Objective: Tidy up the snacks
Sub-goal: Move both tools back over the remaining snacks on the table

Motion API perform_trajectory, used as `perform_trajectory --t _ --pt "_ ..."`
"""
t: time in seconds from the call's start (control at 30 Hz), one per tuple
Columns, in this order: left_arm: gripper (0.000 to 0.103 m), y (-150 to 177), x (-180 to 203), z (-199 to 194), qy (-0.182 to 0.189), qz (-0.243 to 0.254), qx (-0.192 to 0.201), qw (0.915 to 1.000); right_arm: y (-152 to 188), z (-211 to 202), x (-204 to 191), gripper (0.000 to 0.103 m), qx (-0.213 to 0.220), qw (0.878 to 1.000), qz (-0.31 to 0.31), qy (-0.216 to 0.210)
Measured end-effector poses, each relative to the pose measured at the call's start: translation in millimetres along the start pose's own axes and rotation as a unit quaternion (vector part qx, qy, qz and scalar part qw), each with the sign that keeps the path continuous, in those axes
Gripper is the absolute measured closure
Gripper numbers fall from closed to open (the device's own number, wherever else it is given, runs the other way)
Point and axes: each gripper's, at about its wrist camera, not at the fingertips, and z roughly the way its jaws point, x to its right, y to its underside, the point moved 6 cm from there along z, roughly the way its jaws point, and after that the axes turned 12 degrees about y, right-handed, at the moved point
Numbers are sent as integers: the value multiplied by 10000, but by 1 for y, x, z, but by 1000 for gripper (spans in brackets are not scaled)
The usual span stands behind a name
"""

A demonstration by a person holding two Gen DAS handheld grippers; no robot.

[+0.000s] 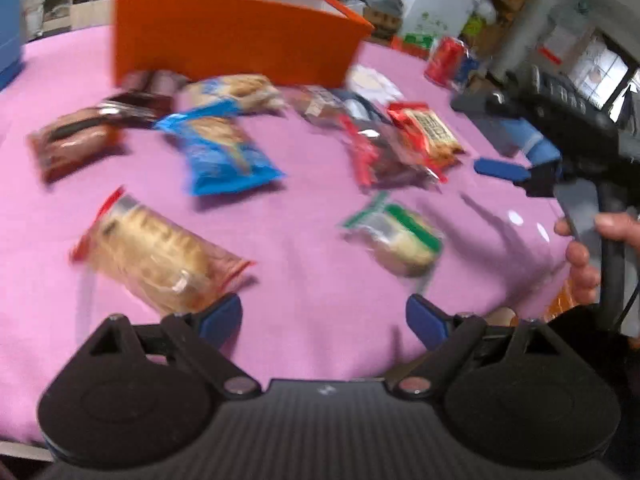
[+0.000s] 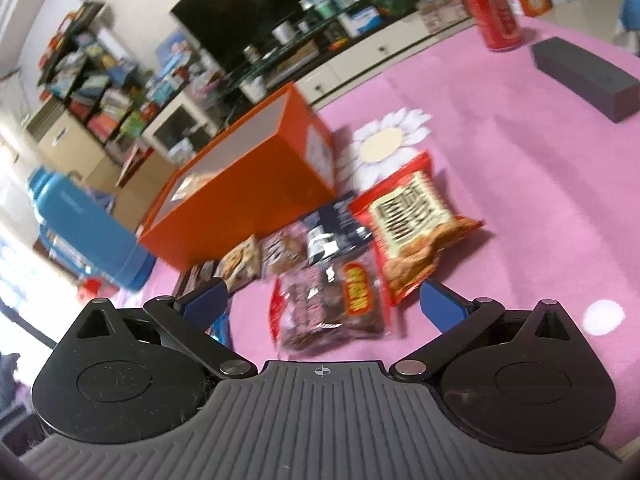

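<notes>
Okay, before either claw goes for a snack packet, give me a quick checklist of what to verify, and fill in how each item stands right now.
1. Left claw open and empty: ok.
2. Right claw open and empty: ok, its fingers spread either side of the dark red snack bag.
3. Orange box open at the top to take snacks: ok, something already lies inside.
4. Packets loose on the pink tablecloth: ok; blue packet and green-edged packet lie apart.
5. Red soda can upright, clear of the pile: ok.
6. Picture sharpness for aiming: not ok, left view is blurred.
</notes>
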Motion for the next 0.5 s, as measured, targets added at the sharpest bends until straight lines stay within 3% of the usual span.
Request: perform_trajectory --t 0.1,0.17,0.2,0.23,0.3,0.5 --pt "15 -3 -17 -29 59 -234 194 9995 5 2 -12 10 -28 9994 -324 74" --pt "15 -8 -18 -56 -27 -218 632 9978 9 2 -18 10 -1 9984 -541 138" --pt "14 -12 -20 -66 -265 -219 845 9958 10 1 -20 10 11 9979 -617 172" --pt "14 -15 -26 -75 -766 -282 1003 9916 11 1 -21 10 11 9976 -660 185" --pt "13 -19 -35 -78 -1492 -411 1044 9824 16 0 -25 10 0 9973 -709 162" --pt "13 -29 -52 -41 -2227 -841 830 9677 56 -6 -48 10 -211 9907 -1338 164"
